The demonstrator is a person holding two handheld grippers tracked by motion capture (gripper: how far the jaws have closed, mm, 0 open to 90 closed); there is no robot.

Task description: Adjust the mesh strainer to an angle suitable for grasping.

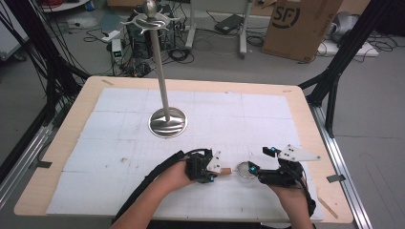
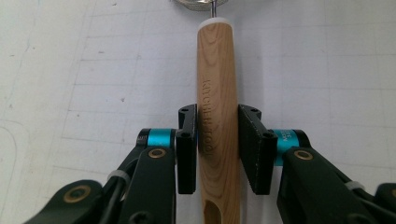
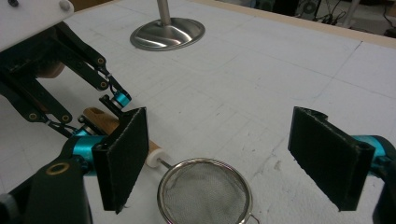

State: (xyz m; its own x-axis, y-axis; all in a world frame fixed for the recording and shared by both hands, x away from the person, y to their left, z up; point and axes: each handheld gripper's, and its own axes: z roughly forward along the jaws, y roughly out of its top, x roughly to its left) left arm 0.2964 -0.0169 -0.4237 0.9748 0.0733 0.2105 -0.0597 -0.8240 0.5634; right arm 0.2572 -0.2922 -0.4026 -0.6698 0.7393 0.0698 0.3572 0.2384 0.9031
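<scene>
My left tool (image 2: 217, 149) sits closest to me, and its two black pads are narrowed onto the wooden handle (image 2: 217, 116) of the strainer. The left pad presses the wood; the right pad is at the handle's other side with at most a hairline between them, so I read this as a grip. The handle runs straight away from the tool along the desk (image 2: 70, 70), with its white collar at the far end. In the high view the same tool (image 1: 213, 172) lies low over the white mat with the handle (image 1: 224, 170) poking out toward my other hand.

My right tool (image 3: 233, 158) is spread wide, its pads well apart and holding nothing. The strainer's wire-mesh bowl (image 3: 203, 191) lies on the desk between and just ahead of those pads, touching neither. From above, the right tool (image 1: 255, 171) hovers just beside the bowl (image 1: 246, 169).

Farther off, near the middle of the desk, the metal stand (image 1: 167, 121) rises from its round base to a set of hooked arms at the top (image 1: 152, 19). Nothing hangs on them.

My judgement: the pickup is done on the handle side, but the strainer rests flat on the desk, not yet lifted. Still left, if the stand is the goal, are raising it, carrying it across and hooking it by the hole at the handle's near end.
</scene>
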